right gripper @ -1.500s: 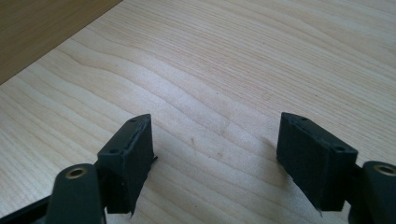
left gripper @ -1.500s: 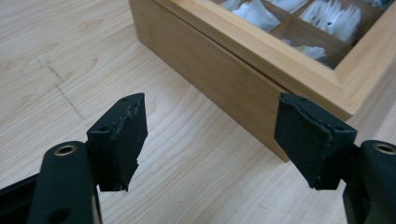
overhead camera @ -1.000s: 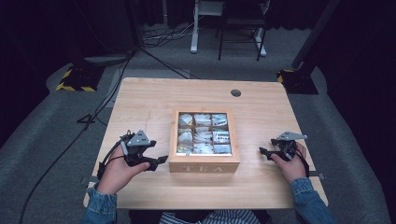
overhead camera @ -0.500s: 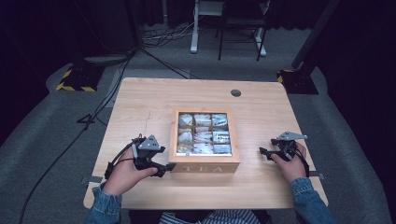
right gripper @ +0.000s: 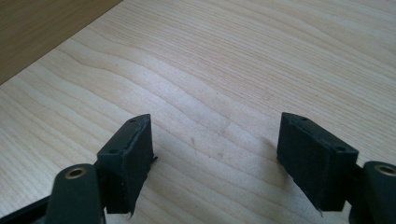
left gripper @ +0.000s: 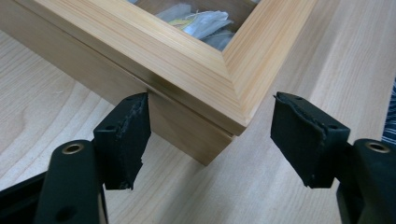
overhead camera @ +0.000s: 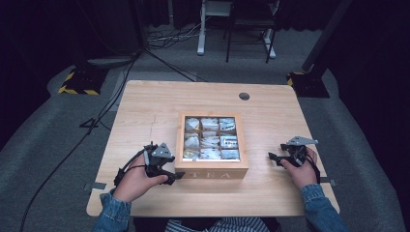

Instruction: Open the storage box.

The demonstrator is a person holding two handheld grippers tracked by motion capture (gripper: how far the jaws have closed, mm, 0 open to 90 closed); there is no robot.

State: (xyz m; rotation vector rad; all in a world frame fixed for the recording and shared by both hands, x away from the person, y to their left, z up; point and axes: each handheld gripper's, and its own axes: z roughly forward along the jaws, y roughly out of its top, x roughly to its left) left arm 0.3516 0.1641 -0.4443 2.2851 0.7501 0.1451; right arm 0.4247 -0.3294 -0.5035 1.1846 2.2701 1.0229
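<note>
Now the left gripper (left gripper: 210,135), jaws just narrowing but gripping nothing, straddles the near-left corner of the square pale-wood tea box (left gripper: 196,88). Rigid, likely weighty: grip that corner's lid edge. Right gripper (right gripper: 215,154) gapes empty

Tea box (overhead camera: 212,170) mid-table (overhead camera: 145,106); left gripper (overhead camera: 175,176) at its near-left corner; right gripper (overhead camera: 271,158) well right.

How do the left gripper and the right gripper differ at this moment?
The left gripper sits at the near left corner of the wooden tea box, that corner between its jaws, which have just been closing; one jaw looks against the box. The right gripper stands apart, jaws wide over bare table. Both rest low, each in a hand.
</note>
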